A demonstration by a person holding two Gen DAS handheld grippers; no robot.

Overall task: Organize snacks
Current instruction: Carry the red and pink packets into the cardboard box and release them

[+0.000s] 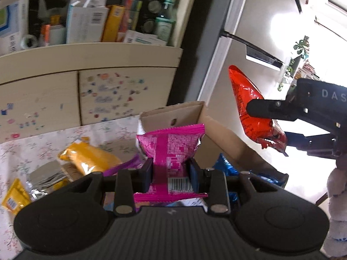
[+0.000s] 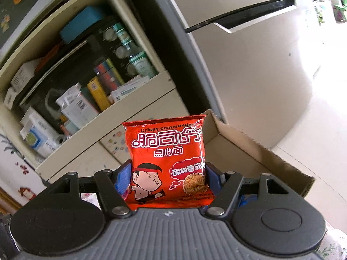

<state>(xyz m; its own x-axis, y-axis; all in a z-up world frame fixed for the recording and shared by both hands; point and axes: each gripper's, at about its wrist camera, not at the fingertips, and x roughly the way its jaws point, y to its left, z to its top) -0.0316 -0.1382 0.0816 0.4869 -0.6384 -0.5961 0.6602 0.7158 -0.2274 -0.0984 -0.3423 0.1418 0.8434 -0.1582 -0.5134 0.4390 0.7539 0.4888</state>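
My left gripper (image 1: 170,172) is shut on a pink snack packet (image 1: 171,145), held upright above the table in front of a cardboard box (image 1: 190,111). My right gripper (image 2: 168,178) is shut on a red "Crispy commander" noodle snack packet (image 2: 167,151), held up beside the box (image 2: 249,151). In the left wrist view the right gripper (image 1: 258,108) shows at the right, above the box's right side, pinching the red packet (image 1: 249,99).
Yellow packets (image 1: 86,158), a silver packet (image 1: 46,174) and blue packets (image 1: 225,166) lie on the floral tablecloth (image 1: 32,149). A cream cabinet (image 1: 91,65) with a shelf of boxes and bottles stands behind. A fridge (image 2: 249,65) is to the right.
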